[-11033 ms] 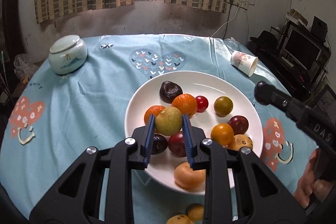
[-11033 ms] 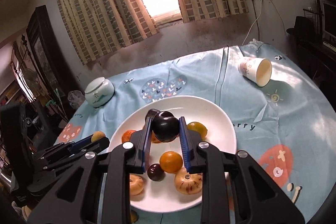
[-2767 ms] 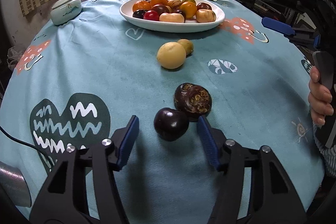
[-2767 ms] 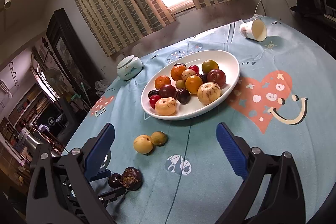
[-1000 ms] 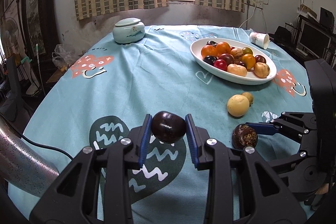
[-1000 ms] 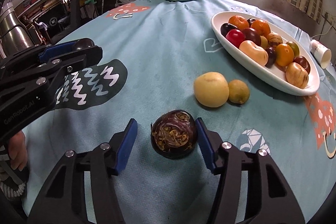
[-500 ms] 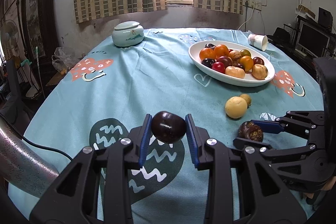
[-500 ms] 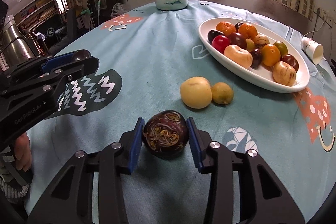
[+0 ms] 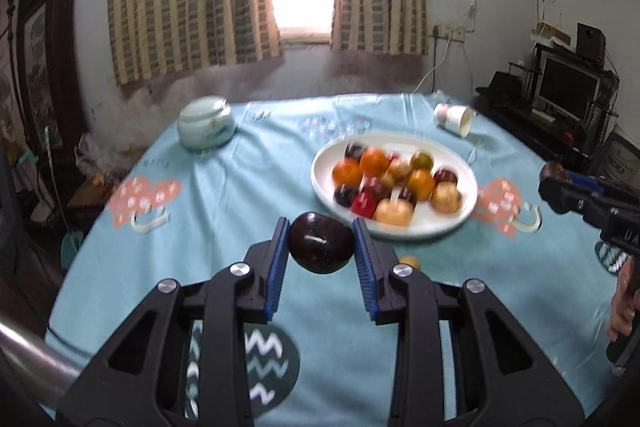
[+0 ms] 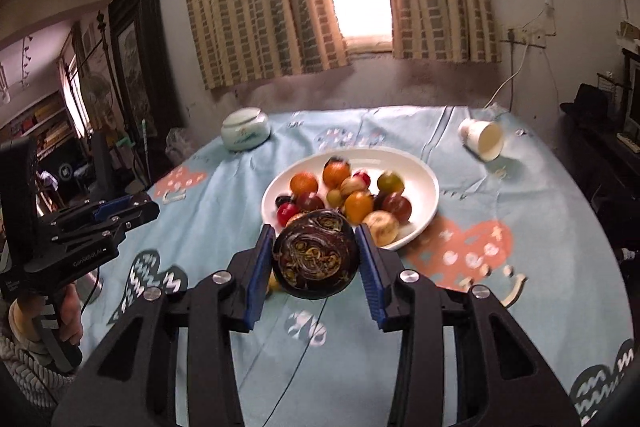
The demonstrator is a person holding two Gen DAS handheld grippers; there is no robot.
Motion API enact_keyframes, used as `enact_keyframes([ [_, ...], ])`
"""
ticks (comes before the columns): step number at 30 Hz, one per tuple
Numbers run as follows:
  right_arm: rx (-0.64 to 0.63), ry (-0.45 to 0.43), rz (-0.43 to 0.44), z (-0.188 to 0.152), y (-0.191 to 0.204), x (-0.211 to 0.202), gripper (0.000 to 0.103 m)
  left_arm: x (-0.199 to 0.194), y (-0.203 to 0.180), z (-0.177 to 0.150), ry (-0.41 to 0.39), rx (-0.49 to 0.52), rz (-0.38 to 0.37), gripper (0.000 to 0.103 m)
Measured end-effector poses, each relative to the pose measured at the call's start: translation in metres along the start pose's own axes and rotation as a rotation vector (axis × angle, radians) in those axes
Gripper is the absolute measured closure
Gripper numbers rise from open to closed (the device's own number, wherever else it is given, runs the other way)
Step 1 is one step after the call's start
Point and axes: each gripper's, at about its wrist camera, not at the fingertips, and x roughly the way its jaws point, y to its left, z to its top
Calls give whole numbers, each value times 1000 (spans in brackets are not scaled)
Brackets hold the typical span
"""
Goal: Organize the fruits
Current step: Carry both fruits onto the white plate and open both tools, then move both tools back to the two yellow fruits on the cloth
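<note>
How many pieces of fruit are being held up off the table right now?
2. A smooth dark plum is clamped in the left gripper, and a dark patterned fruit in the right gripper. The rest are not held.

Left tongs (image 9: 322,245) clamped; right tongs (image 10: 316,254) clamped

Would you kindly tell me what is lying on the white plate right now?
The white plate holds a pile of small fruits: orange, red, dark and yellowish. The dark patterned fruit in the right gripper covers the plate's near edge.
</note>
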Motion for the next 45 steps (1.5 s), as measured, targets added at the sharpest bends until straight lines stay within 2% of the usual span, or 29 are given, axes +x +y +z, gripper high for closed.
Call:
enact_keyframes([
  [4,48,-86,-21,40,-23,1,61,18,-25,42,-23,18,-57,71],
  [8,83,-96,-28,61,-40,34,61,59,-45,62,1,-2,-96,71],
  [11,98,-68,-45,64,-51,68,61,98,-53,62,50,-25,-106,71],
  [17,87,78,-62,50,-67,136,61,158,-59,40,161,-44,-120,71],
  [26,80,159,-58,36,-65,179,61,189,-37,26,235,-126,-118,70],
  [27,80,169,-55,34,-66,182,61,190,-37,25,235,-126,-112,68],
  [29,77,188,-58,32,-68,187,60,189,-36,25,227,-125,-99,52],
  [30,79,186,-64,31,-68,186,53,188,-36,26,220,-124,-95,43],
  [32,85,155,-75,33,-69,180,26,184,-35,28,208,-124,-92,40],
  [37,89,17,-74,52,-62,142,23,170,-25,38,172,-138,-76,38],
  [40,100,-122,1,72,-48,95,23,151,-14,49,128,-153,-58,37],
  [41,101,-161,32,78,-42,80,18,142,-11,52,109,-151,-42,36],
  [42,101,-201,66,82,-36,65,9,131,-9,53,88,-144,-21,31],
  [45,76,-276,149,84,-14,26,2,104,-8,45,58,-105,21,24],
])
